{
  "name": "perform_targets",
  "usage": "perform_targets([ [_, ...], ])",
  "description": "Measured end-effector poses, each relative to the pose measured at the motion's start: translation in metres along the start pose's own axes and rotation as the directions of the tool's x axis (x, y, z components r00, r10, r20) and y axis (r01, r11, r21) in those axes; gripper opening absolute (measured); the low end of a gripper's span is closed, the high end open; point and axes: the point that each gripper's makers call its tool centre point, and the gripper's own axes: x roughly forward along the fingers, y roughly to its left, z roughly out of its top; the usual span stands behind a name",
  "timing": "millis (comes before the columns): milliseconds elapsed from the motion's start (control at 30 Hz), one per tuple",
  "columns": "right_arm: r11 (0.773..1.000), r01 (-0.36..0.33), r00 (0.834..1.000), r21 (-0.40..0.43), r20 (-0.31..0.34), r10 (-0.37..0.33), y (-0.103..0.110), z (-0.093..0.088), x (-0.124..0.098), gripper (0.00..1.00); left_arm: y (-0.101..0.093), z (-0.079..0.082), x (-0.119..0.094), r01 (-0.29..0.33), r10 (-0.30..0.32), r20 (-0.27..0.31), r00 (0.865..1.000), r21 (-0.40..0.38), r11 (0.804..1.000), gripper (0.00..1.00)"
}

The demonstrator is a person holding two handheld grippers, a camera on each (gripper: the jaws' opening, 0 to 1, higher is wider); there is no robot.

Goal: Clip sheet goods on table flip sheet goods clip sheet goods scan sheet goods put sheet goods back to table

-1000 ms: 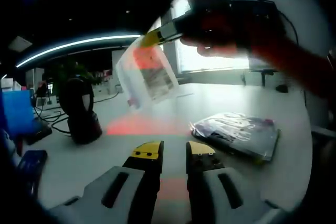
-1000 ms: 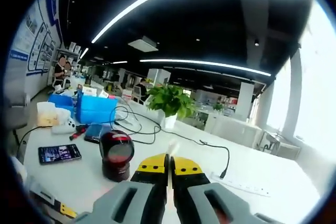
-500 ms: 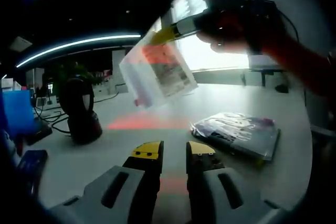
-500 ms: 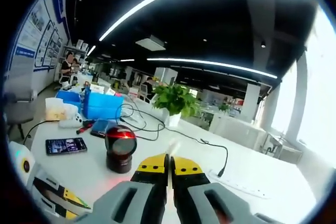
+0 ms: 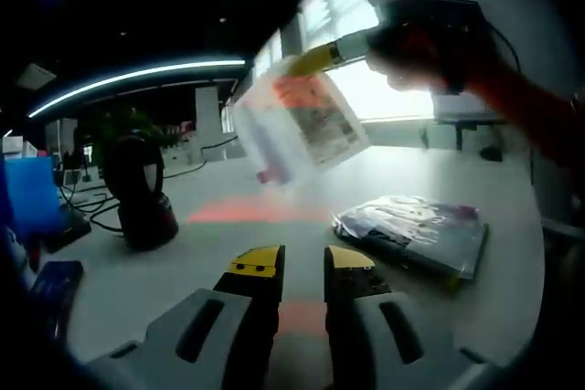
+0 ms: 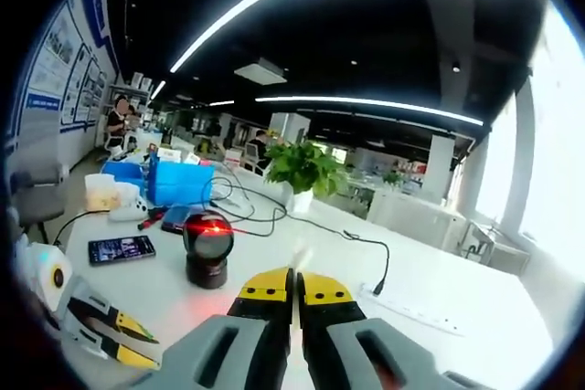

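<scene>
While held well above the white table (image 5: 219, 226), sheet goods packet (image 5: 302, 125) hangs from right gripper (image 5: 315, 59), pinched by its top edge between closed yellow-tipped jaws. Long axis slanted down from that clamped edge, printed label side turned toward left gripper view. Clear air all round the packet; stack of packets (image 5: 416, 230) lying flat beneath and to one side, black scanner (image 5: 137, 194) well apart. Left gripper (image 5: 302, 262) low over table, jaws parted, holding nothing. Scanner glowing red in right gripper view.
</scene>
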Motion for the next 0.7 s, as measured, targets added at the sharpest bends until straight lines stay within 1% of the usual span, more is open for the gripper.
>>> perform_targets([
  [267,1.000,-0.011,1.000,-0.012,-0.018,0.010,-0.005,-0.005,-0.009,0.00,0.000,0.000,0.000,-0.001,0.001,-0.001,1.000,0.004,1.000,0.11],
  [400,0.999,-0.025,0.999,-0.028,-0.038,0.024,-0.007,-0.011,-0.012,0.00,0.000,-0.001,0.000,-0.001,0.001,-0.001,1.000,0.005,1.000,0.11],
  [600,0.999,-0.054,0.996,-0.002,-0.064,0.054,-0.009,-0.020,-0.015,0.00,0.000,-0.001,0.000,-0.001,0.001,-0.002,1.000,0.006,1.000,0.11],
  [700,0.998,-0.061,0.996,0.014,-0.064,0.062,-0.011,-0.021,-0.016,0.00,0.000,-0.001,0.000,-0.001,0.001,-0.002,1.000,0.005,1.000,0.11],
])
